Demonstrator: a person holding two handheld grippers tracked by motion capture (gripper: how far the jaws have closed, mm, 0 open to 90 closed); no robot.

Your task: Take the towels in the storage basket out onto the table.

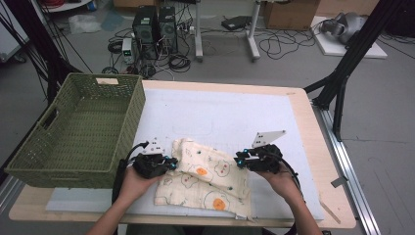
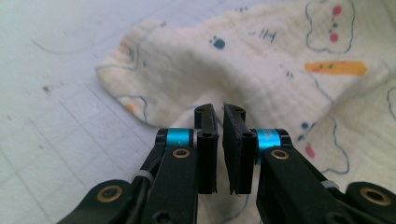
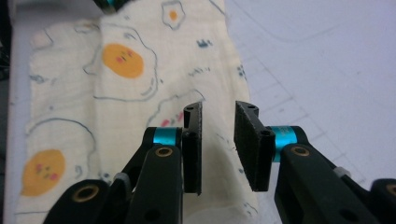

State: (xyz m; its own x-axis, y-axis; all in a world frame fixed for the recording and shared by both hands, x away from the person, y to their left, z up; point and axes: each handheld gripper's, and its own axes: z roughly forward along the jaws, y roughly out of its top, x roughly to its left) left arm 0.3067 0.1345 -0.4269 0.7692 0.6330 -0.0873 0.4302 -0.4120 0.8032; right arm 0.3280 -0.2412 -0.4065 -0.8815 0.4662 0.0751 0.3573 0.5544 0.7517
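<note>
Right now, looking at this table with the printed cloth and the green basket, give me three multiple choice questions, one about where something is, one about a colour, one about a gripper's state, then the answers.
1. Where does the green woven basket stand?
A. at the table's left edge
B. at the table's right edge
C. on top of the cloth

2. What colour are the egg yolks printed on the cream cloth?
A. green
B. orange
C. purple

3. How do the right gripper jaws stand?
A. clamped on the basket rim
B. holding a cable
C. apart over the cloth edge, gripping nothing

Answers:
1 A, the high view shows it left of the cloth.
2 B, the right gripper view shows orange yolks.
3 C, a clear gap shows between its pads, with the cloth lying below.
</note>
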